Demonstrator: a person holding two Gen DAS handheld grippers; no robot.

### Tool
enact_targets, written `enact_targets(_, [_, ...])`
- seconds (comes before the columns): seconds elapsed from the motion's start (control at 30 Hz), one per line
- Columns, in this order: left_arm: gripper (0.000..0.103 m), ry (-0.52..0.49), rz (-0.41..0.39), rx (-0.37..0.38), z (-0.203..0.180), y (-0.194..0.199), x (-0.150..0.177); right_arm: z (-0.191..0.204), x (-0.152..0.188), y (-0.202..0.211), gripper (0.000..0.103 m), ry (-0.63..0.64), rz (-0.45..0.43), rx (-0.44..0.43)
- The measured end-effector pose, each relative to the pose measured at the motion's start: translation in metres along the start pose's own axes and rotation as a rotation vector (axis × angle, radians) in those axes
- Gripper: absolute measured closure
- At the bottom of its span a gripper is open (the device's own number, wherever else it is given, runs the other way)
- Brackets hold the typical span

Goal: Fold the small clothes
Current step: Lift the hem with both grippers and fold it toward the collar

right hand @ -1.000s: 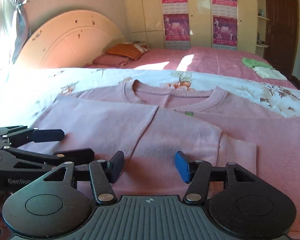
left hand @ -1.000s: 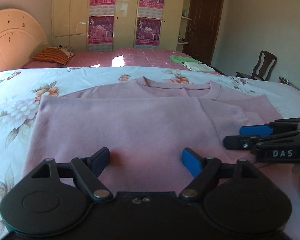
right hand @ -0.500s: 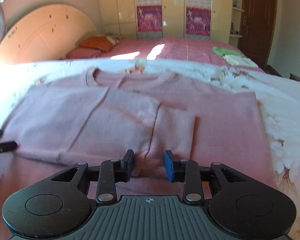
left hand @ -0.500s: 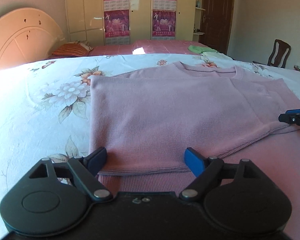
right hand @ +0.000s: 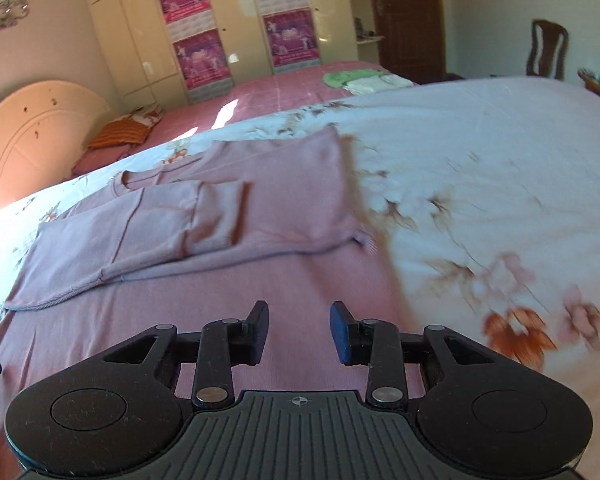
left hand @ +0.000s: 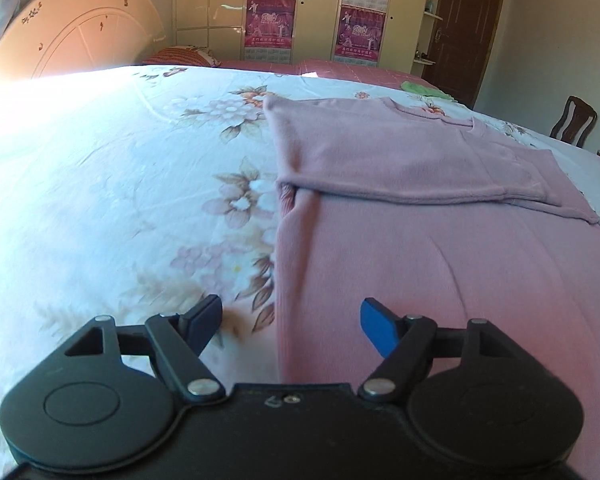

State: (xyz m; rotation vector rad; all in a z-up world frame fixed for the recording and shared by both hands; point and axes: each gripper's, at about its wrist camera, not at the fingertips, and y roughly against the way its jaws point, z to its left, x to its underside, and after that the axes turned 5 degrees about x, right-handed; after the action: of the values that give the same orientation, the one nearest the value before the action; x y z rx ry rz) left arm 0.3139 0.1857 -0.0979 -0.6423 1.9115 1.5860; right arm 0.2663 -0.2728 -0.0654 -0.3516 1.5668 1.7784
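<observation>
Both of my tongs are empty right now. The left tongs (left hand: 290,320) stand wide apart, having just narrowed a little with nothing between them, and they straddle the left side edge of the pink sweater (left hand: 420,208), one tip over the flowered bedsheet (left hand: 120,184) and the other over the knit. The right tongs (right hand: 299,332) are parted by a narrower gap, gripping nothing, and hover over the lower body of the sweater with its right edge just off to their right. The sweater lies flat on the sheet ahead of both tongs, neckline at the far end, with its sleeves already laid across the chest so that a cuff (right hand: 220,216) rests near the middle. I judge that layout is deliberate: with the sleeves tucked in, the garment is a tidy rectangle, and the plain lower half nearest me is what should be lifted next. I read my tongs as placed apart toward the two near corners for that reason, so the hem can be taken at both sides and carried up toward the collar. The hem itself is hidden beneath the tongs' bodies.
</observation>
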Motion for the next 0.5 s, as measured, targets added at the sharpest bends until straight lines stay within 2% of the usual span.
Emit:
enact_targets(0.07, [0.029, 0.044, 0.009, 0.018, 0.009, 0.020, 0.015, -0.024, 0.012, 0.017, 0.069, -0.073, 0.022, -0.016])
enact_targets(0.13, [0.030, 0.112, 0.020, 0.078, 0.018, 0.039, 0.030, -0.045, 0.021, 0.030, 0.069, -0.129, 0.030, -0.032])
enact_targets(0.23, [0.032, 0.239, 0.040, 0.206, 0.024, 0.061, 0.051, -0.076, 0.037, 0.052, 0.069, -0.207, 0.051, -0.064])
enact_targets(0.3, [0.034, 0.311, 0.050, 0.277, 0.023, 0.072, 0.065, -0.096, 0.049, 0.065, 0.069, -0.261, 0.078, -0.121])
enact_targets(0.5, [0.043, 0.420, 0.050, 0.354, 0.006, 0.091, 0.102, -0.124, 0.089, 0.088, 0.069, -0.321, 0.172, -0.254])
